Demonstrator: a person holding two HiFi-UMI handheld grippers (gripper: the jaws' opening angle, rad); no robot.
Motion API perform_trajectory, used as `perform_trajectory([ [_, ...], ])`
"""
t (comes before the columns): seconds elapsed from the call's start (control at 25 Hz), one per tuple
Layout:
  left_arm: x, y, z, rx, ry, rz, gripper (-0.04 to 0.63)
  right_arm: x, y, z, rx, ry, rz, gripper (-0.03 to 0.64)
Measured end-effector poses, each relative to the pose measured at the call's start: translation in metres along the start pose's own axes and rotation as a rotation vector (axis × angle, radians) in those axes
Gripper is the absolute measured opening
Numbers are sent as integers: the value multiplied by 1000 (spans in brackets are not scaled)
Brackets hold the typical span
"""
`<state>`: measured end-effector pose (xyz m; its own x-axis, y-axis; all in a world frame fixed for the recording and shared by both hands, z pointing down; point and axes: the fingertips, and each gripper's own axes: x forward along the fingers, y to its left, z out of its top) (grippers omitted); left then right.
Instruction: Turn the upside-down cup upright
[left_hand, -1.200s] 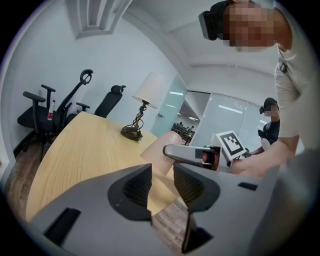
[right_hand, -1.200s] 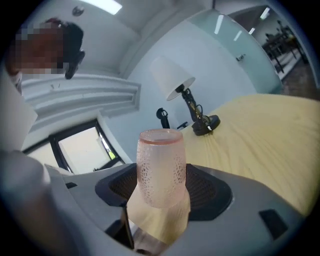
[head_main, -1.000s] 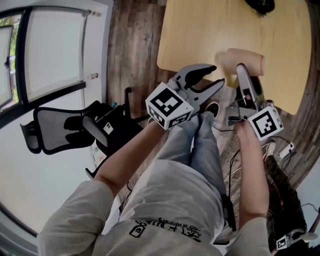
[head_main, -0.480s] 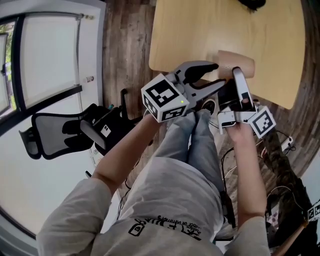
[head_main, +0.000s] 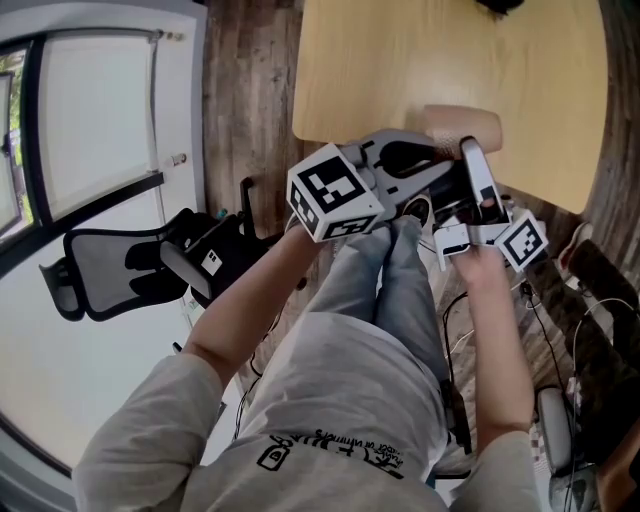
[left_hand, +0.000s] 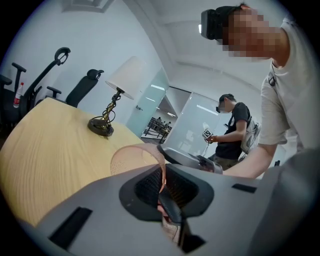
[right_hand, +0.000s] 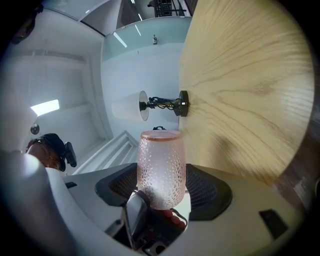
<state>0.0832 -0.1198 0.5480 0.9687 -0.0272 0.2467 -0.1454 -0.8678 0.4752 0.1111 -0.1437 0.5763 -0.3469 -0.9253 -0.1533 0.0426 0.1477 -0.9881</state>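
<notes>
A pink dimpled glass cup (head_main: 462, 128) lies sideways in the air over the near edge of the light wooden table (head_main: 400, 60). My right gripper (head_main: 468, 150) is shut across its body; in the right gripper view the cup (right_hand: 161, 167) sits between the pads (right_hand: 212, 192), pointing at the lamp. My left gripper (head_main: 445, 160) comes in from the left. Its jaws have just been closing, and the cup's thin rim wall (left_hand: 161, 175) now stands pinched between its fingers (left_hand: 172, 210). The cup (left_hand: 132, 157) curves off to the left there, and the right gripper (left_hand: 192, 159) shows behind it.
A table lamp (left_hand: 117, 95) stands at the table's far end. A black office chair (head_main: 120, 260) is on the floor at left by the window. Cables (head_main: 560, 330) trail on the floor at right. Another person (left_hand: 232, 130) stands in the background.
My left gripper has moved right to the cup and its wide-open jaws have come together on the rim. The right gripper has rolled with the cup in it.
</notes>
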Motion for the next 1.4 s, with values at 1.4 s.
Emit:
perform_trajectory([
  [1.4,-15,-17,-9,8,219,-32,20,-29,17,-23,-1511,565,-332,321],
])
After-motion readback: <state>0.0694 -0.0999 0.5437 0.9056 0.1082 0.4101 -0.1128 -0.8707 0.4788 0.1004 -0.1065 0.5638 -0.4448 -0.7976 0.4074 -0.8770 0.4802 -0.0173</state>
